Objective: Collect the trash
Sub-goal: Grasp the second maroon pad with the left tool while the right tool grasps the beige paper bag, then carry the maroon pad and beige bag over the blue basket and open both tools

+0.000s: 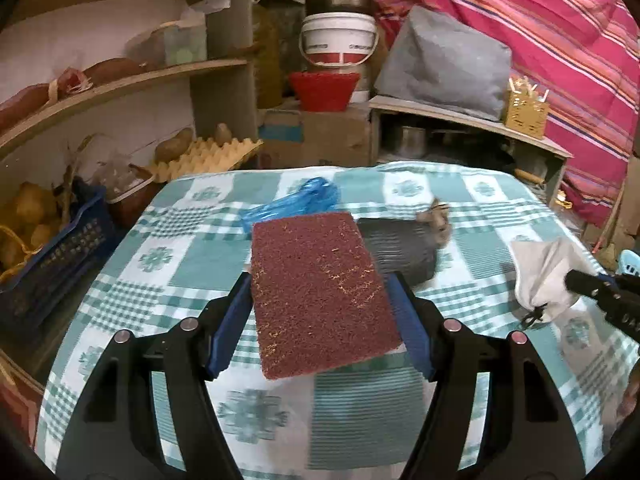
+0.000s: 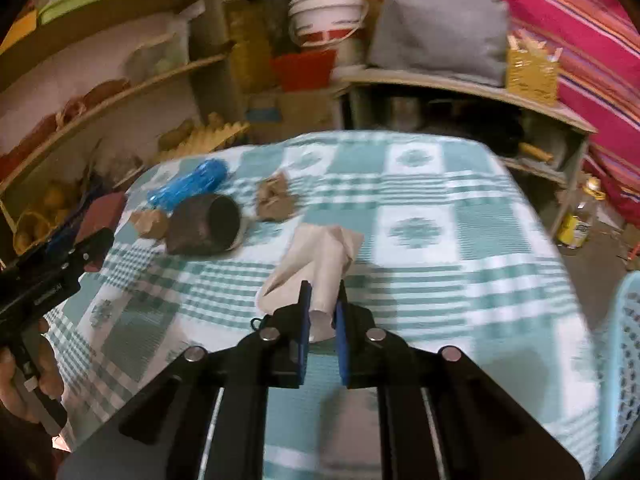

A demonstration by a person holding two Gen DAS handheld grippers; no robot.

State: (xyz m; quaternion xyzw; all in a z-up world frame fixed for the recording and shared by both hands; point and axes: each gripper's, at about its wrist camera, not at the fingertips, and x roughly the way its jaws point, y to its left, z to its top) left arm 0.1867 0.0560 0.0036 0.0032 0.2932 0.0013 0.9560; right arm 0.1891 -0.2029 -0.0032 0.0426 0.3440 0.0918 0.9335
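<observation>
My left gripper [image 1: 320, 280] is shut on a dark red scouring pad [image 1: 320, 292] and holds it above the checked tablecloth [image 1: 180, 264]. My right gripper [image 2: 323, 296] is shut on a crumpled white paper wrapper [image 2: 320, 256], held just over the cloth; it also shows in the left wrist view [image 1: 540, 276]. On the table lie a blue plastic bag [image 2: 188, 188], a dark tipped-over cup [image 2: 208, 226] and brown crumpled paper pieces [image 2: 276, 200]. The pad shows at the left of the right wrist view [image 2: 102, 212].
Shelves with potatoes [image 1: 28, 208] and an egg tray [image 1: 204, 156] stand to the left. A white bucket [image 1: 340, 40], a red basket [image 1: 324, 88] and a low shelf [image 1: 460, 116] stand behind the table. A light blue basket [image 2: 624, 340] is at the right.
</observation>
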